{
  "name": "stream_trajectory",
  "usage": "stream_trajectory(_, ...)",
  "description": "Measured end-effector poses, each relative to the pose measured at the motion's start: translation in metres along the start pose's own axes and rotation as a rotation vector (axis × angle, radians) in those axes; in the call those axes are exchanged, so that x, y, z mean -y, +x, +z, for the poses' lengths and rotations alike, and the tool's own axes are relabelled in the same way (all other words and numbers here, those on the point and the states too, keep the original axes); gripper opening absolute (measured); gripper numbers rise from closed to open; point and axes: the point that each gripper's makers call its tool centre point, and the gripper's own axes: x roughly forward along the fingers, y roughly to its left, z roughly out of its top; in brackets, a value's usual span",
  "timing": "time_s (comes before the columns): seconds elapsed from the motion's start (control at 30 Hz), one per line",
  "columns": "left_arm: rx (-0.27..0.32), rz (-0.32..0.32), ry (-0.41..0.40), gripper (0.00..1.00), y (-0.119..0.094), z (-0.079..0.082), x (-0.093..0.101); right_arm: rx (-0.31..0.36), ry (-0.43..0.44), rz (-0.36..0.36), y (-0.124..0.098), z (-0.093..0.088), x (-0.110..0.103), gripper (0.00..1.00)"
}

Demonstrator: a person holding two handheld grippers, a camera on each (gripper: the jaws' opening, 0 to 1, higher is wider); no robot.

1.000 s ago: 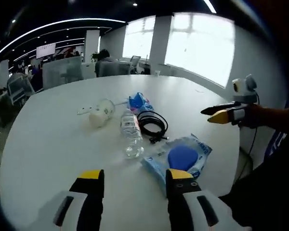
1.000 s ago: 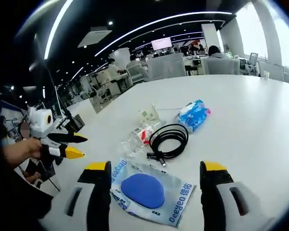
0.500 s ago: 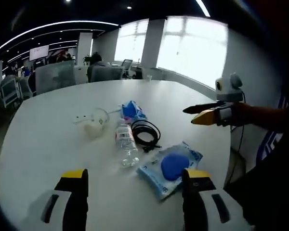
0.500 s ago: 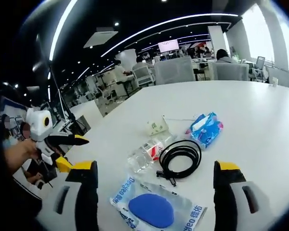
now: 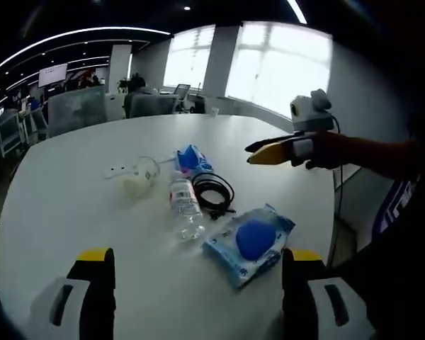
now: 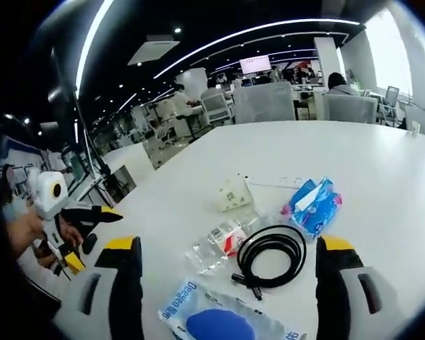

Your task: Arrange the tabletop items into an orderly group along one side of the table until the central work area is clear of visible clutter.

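Change: both grippers have pulled back from the items and their jaws stand wider apart than a second ago — the things on the table lie as they did.
Left gripper [image 5: 197, 265]: jaws spread wide, holding nothing, low over the near edge of the white table [image 5: 71, 205].
Right gripper [image 6: 230, 251]: jaws spread wide, empty; in the left gripper view it hangs above the table's right side.
Blue-and-white packet [image 5: 249, 241]: flat on the table, nearest the left gripper.
Clear bottle [image 5: 186, 209]: lying on its side, just beside the coiled black cable [image 5: 214, 193].
Blue wipes pack [image 5: 190, 159]: just beyond the cable.
Crumpled cup [image 5: 145, 173]: on its side, left of the bottle — a thin white strip [image 5: 120, 170] is next to it.
Background: office desks and chairs, with bright windows [image 5: 276, 67].
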Motion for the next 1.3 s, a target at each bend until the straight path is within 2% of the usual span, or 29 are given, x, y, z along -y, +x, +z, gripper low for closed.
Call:
stream_trajectory(0.33, -0.011, -0.025, -0.005, 1.00, -0.001, -0.005, 0.002, -0.041, 0.084, -0.003, 0.039, 0.003, 0.005, 0.91)
stream_trajectory(0.73, -0.018, -0.026, 0.010, 0.99, 0.003, -0.008, -0.003, -0.082, 0.205, -0.028, 0.073, 0.005, 0.006, 0.79)
stream_trajectory(1.0, -0.009, -0.022, 0.009, 0.98, 0.001, -0.008, -0.011, -0.096, 0.241, -0.028, 0.095, 0.007, 0.012, 0.70)
stream_trajectory(1.1, -0.005, -0.019, 0.010, 0.96, 0.000, -0.008, -0.016, -0.100, 0.280, -0.031, 0.095, 0.002, 0.016, 0.66)
stream_trajectory(1.3, -0.009, -0.022, 0.019, 0.93, 0.000, -0.009, -0.015, -0.114, 0.287, -0.039, 0.104, -0.005, 0.018, 0.61)
